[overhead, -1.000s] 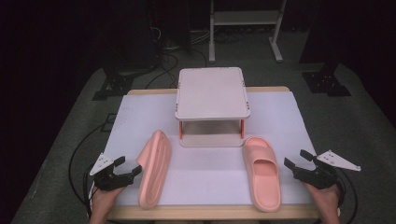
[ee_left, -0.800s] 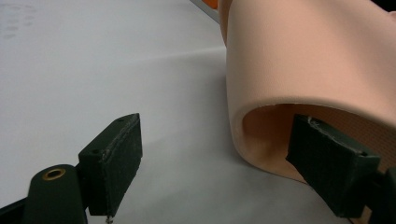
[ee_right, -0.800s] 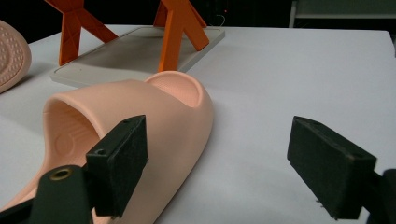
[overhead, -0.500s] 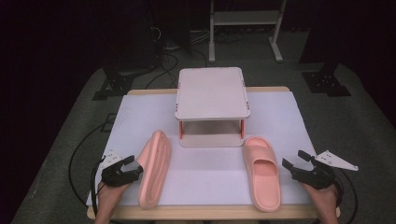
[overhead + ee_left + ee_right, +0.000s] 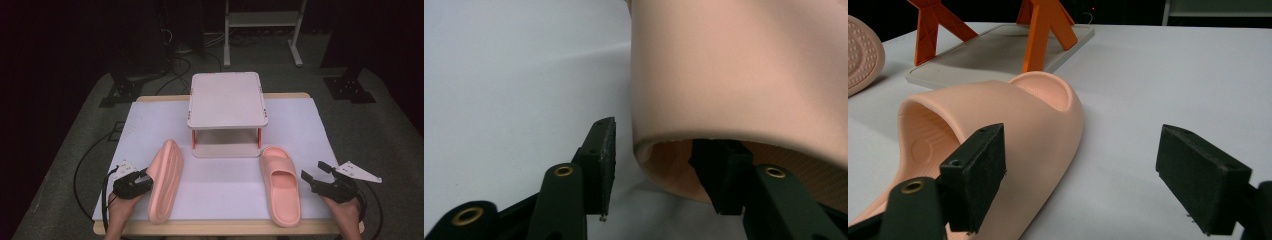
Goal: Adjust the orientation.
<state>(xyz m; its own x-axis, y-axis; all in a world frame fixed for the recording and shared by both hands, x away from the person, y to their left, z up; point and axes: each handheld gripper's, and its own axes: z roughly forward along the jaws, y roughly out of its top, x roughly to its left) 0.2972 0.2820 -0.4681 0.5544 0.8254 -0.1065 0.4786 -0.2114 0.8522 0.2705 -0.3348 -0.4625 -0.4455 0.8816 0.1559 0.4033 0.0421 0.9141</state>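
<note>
Two pink slippers lie on the white table. The left slipper [image 5: 165, 180] rests on its side, the right slipper [image 5: 280, 185] sole down. My left gripper [image 5: 147, 177] is at the left slipper's edge. In the left gripper view, its jaws have just been closing around the left slipper's [image 5: 734, 75] strap wall. One jaw is inside the opening; a narrow gap separates the outer pad [image 5: 605, 155] from the wall. My right gripper [image 5: 312, 170] stands open just right of the right slipper [image 5: 1013, 120], its jaws [image 5: 1088, 175] wide over bare table.
A small two-level stand [image 5: 227, 97] with orange legs sits at the table's middle back; its base [image 5: 993, 50] lies just beyond the slippers' toes. Bare white tabletop [image 5: 225, 185] lies between the slippers. Cables trail off the left side.
My left gripper has slid right onto the left slipper's edge and its jaws have narrowed around the strap. The right gripper has stayed where it was.
</note>
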